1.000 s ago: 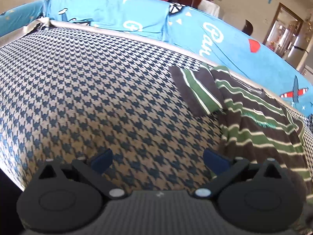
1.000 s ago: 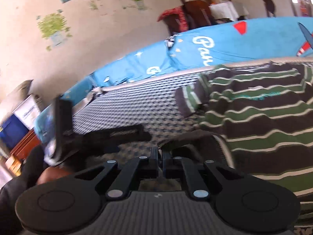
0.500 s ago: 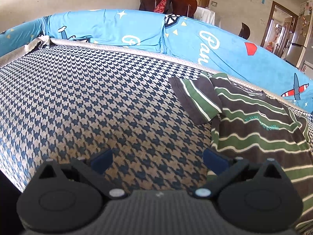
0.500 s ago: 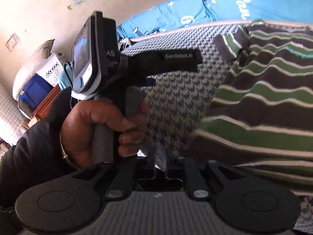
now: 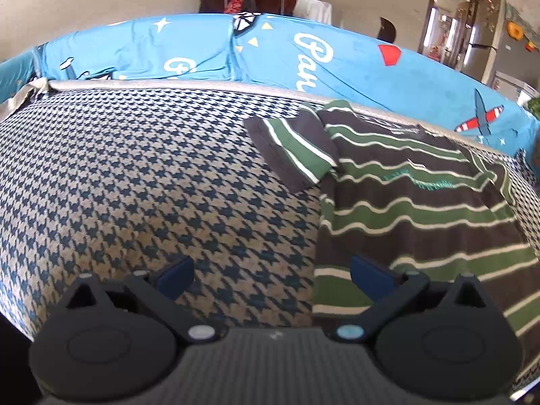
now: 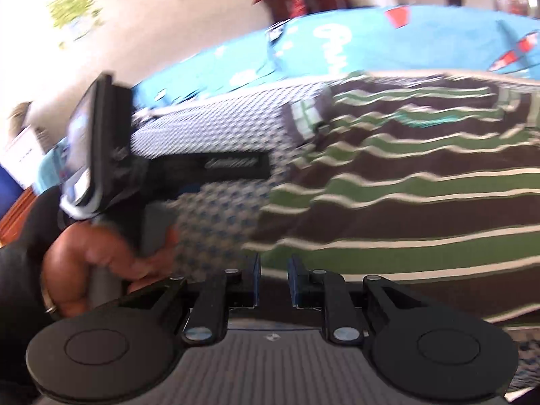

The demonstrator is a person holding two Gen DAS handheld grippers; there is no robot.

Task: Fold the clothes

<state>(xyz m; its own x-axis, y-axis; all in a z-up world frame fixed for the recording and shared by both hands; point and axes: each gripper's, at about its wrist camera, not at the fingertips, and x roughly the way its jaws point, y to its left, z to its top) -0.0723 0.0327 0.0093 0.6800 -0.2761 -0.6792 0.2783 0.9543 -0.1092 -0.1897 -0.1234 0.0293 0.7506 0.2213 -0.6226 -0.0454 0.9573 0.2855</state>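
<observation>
We saw the houndstooth blue-and-tan bed cover (image 5: 135, 175) wide open on its left. The brown, green and white striped shirt (image 5: 422, 209) lay flat on its right half, one sleeve spread leftward. Left gripper (image 5: 271, 271) gaped over the shirt's near-left hem; right gripper (image 6: 274, 280) stood slightly parted, empty, blurred.

Loads of room on the left
Bare bed (image 5: 135, 175) left of the shirt (image 5: 422, 209); blue cushions (image 5: 337, 57) wall off the back.
</observation>
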